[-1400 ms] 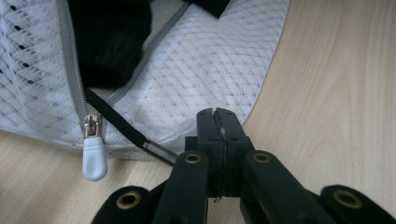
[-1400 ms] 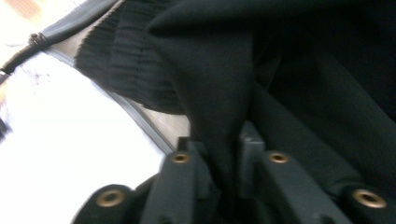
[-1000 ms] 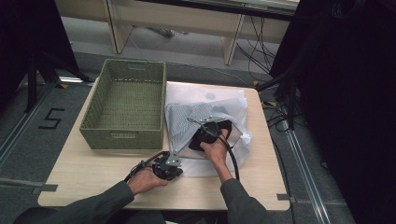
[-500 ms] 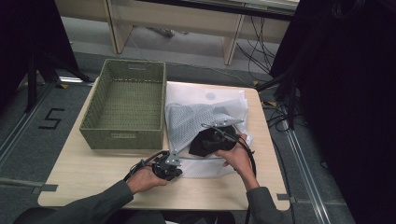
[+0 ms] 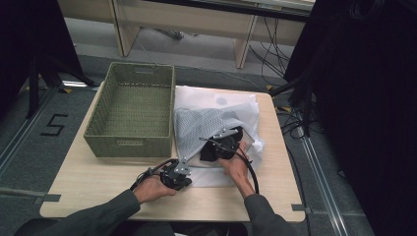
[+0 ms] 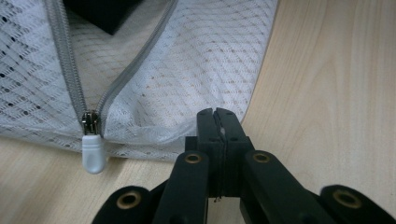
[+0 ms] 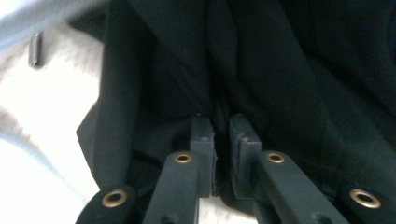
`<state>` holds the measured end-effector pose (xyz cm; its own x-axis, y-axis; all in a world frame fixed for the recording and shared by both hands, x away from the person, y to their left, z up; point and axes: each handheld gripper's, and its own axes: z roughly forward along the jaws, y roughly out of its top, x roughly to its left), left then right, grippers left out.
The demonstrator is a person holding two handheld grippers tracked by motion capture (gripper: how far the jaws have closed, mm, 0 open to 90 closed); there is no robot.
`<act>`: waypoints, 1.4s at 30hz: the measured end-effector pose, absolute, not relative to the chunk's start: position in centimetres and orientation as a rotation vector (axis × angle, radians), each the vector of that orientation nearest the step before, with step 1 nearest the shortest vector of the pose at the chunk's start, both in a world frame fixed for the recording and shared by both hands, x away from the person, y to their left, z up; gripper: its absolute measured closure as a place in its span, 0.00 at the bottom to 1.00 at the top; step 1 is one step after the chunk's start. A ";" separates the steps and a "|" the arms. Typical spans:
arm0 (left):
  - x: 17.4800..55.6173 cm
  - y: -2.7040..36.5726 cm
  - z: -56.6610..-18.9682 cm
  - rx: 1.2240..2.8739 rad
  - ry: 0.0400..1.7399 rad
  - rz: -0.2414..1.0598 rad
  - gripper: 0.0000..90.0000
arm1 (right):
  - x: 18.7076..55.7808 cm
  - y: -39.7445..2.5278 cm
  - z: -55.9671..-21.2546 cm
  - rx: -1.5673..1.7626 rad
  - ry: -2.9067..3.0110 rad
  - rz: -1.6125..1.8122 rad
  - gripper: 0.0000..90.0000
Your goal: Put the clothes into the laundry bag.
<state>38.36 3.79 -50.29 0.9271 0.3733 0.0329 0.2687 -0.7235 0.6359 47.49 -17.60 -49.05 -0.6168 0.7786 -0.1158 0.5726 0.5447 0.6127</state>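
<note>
— What is the right gripper point(image 7: 219, 140) doing?
— Pinching a fold of the black cloth garment point(image 7: 289, 70) at the white mesh zip bag point(image 5: 206, 125)'s mouth.
— And the left gripper point(image 6: 218, 122)?
— Clamping the bag's hem on the pale wooden table point(image 5: 98, 172), beside the green woven basket point(image 5: 130, 105).

Bare table point(image 5: 98, 169) lies open at 9 o'clock of the bag point(image 5: 206, 125) (basket point(image 5: 130, 147) blocks 10 o'clock); its right edge stays free.

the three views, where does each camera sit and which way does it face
High view: above the person's side, looking down on table, green basket, both hands.
Left gripper view: rides the left gripper, shut at the mesh bag edge.
Right gripper view: right gripper pinching black cloth.
Shared: the mesh bag.
</note>
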 end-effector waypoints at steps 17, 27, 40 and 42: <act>38.0 3.7 -50.4 2.401 0.471 0.197 0.99 | 51.2 -19.2 -48.2 1.298 2.235 0.963 0.87; 38.0 4.1 -50.0 2.456 0.434 0.198 0.98 | 47.4 -22.5 -44.7 1.225 2.325 0.930 0.63; 41.2 3.5 -44.7 2.204 0.560 0.432 0.64 | 44.8 -26.4 -44.0 1.265 2.299 0.882 0.62; 42.4 2.4 -44.4 2.202 0.578 0.447 0.59 | 44.5 -26.4 -44.1 1.256 2.312 0.893 0.62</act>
